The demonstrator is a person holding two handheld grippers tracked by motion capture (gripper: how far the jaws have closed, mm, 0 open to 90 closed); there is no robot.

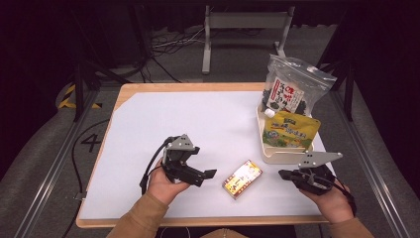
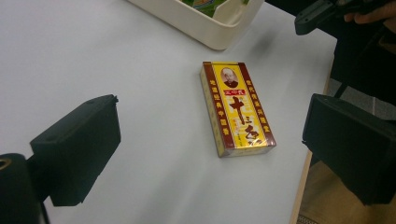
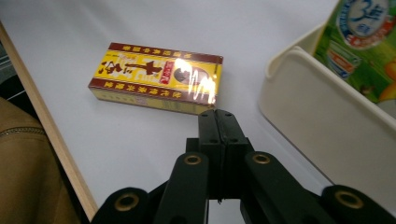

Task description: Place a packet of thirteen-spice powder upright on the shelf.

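Observation:
A yellow and dark-red box (image 1: 242, 179) lies flat on the white table sheet near the front edge. My left gripper (image 1: 208, 174) is to its left, jaws wide open with nothing between the pads. In the left gripper view the box (image 2: 238, 109) lies ahead of the gripper (image 2: 210, 135), untouched. My right gripper (image 1: 283, 174) sits to the right of the box, shut and empty. Its joined tips (image 3: 218, 116) point at the near corner of the box (image 3: 159, 77), a short gap away. That right gripper (image 2: 313, 14) also shows far off in the left gripper view.
A cream tray (image 1: 277, 156) stands right of centre, its wall (image 3: 317, 107) close beside my right gripper. It holds a yellow-green drink pouch (image 1: 289, 130) and a clear bag of dark snacks (image 1: 287, 89). The table's wooden front edge (image 3: 51, 135) runs just behind the box.

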